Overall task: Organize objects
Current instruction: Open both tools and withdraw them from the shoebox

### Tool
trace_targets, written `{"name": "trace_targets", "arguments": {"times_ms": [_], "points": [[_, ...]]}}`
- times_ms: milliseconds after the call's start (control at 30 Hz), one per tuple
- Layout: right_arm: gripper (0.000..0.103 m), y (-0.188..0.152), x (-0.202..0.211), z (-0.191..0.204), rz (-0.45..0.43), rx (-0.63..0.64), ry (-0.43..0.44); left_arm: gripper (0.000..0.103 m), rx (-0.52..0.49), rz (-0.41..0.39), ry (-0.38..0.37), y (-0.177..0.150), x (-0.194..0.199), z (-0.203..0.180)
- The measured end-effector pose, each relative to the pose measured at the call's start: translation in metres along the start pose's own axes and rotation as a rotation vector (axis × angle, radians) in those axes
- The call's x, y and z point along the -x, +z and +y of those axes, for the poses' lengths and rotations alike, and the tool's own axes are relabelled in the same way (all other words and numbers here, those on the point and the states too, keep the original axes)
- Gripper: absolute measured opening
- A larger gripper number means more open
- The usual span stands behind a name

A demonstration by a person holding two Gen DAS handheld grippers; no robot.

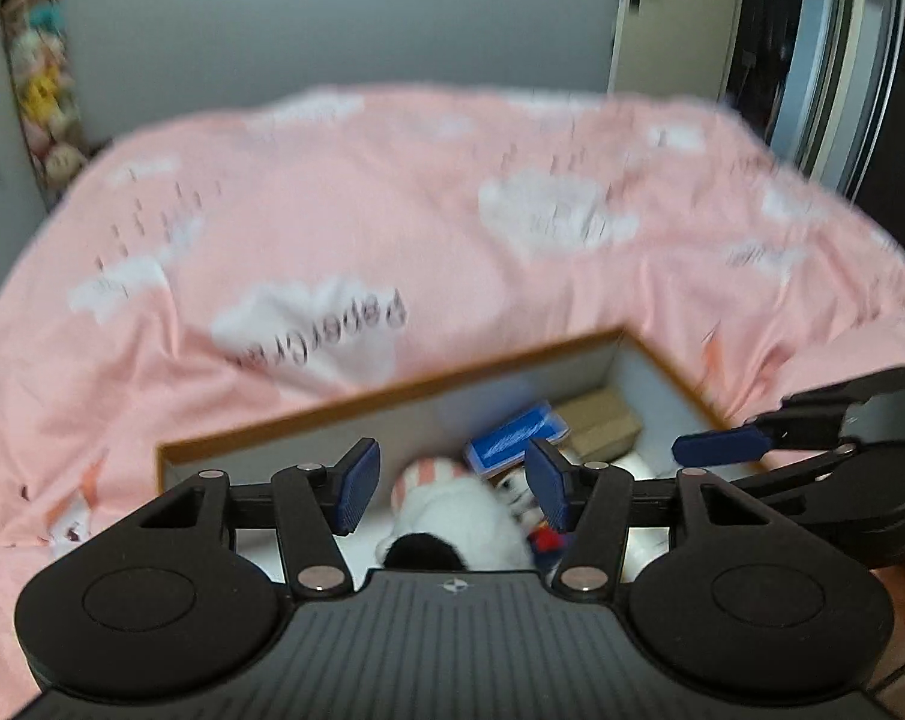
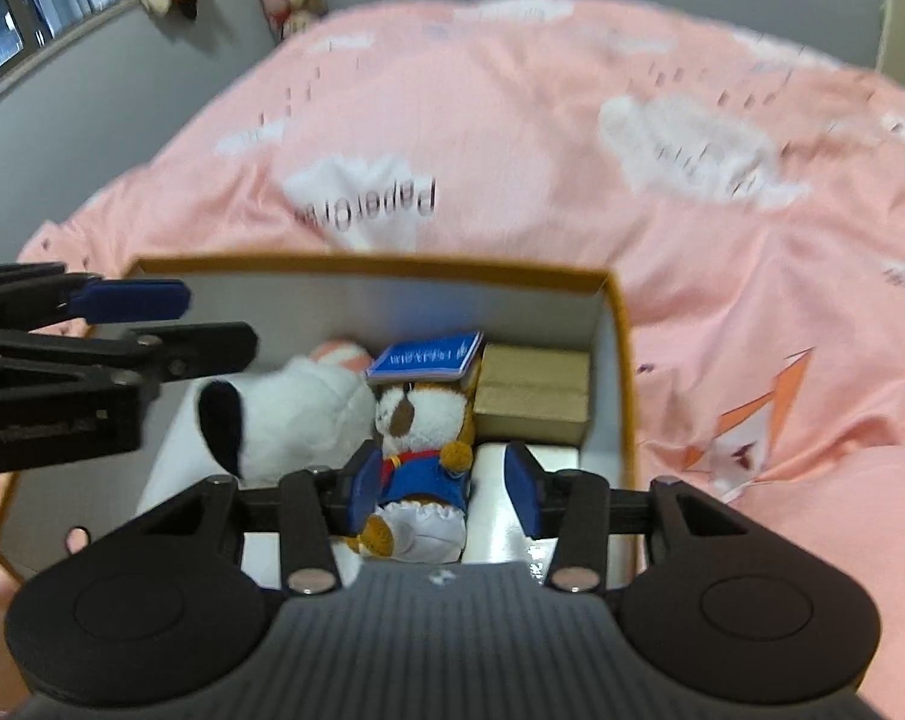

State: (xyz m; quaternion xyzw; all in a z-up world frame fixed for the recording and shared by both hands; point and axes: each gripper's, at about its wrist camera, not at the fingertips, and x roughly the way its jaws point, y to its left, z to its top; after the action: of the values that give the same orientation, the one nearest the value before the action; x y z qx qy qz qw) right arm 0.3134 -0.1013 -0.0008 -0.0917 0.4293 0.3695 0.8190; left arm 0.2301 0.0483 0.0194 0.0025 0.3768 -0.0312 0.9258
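Observation:
An orange-rimmed box with white inner walls sits on a pink bed. In it lie a big white plush with a black ear, a small brown-and-white plush in a blue dress, a blue booklet and a brown carton. My left gripper hovers open over the white plush, holding nothing. My right gripper is open around the small plush; the right pad stands clear of it. Each gripper's blue pad shows in the other view.
A pink bedspread with white clouds surrounds the box. Grey walls stand behind the bed. A strip of small hanging toys is on the far wall, and a dark window is beside the bed.

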Motion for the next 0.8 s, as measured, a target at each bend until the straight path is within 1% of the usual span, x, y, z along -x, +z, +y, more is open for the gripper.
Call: {"name": "trace_targets", "arguments": {"times_ms": [67, 167, 200, 300, 400, 500, 633, 733, 800], "points": [[0.05, -0.008, 0.024, 0.002, -0.062, -0.01, -0.014, 0.063, 0.014, -0.064, -0.026, -0.006, 0.028, -0.008], [0.051, -0.028, 0.059, 0.005, -0.135, -0.038, -0.022, 0.062, 0.037, -0.129, -0.054, -0.02, 0.068, -0.026], [0.052, -0.035, 0.07, 0.006, -0.154, -0.049, -0.023, 0.062, 0.041, -0.142, -0.069, -0.025, 0.078, -0.031], [0.062, -0.06, 0.102, 0.009, -0.189, -0.089, -0.035, 0.061, 0.058, -0.143, -0.113, -0.041, 0.102, -0.045], [0.062, -0.09, 0.123, 0.009, -0.194, -0.136, -0.047, 0.061, 0.087, -0.092, -0.173, -0.059, 0.112, -0.052], [0.064, -0.118, 0.133, 0.009, -0.158, -0.184, -0.055, 0.061, 0.107, -0.017, -0.221, -0.081, 0.112, -0.056], [0.064, -0.153, 0.134, 0.005, -0.086, -0.25, -0.069, 0.058, 0.117, 0.11, -0.209, -0.113, 0.101, -0.059], [0.064, -0.182, 0.133, 0.001, -0.034, -0.304, -0.085, 0.058, 0.148, 0.166, -0.241, -0.131, 0.096, -0.06], [0.064, -0.197, 0.132, -0.003, 0.001, -0.343, -0.086, 0.058, 0.126, 0.188, -0.258, -0.139, 0.096, -0.063]]}}
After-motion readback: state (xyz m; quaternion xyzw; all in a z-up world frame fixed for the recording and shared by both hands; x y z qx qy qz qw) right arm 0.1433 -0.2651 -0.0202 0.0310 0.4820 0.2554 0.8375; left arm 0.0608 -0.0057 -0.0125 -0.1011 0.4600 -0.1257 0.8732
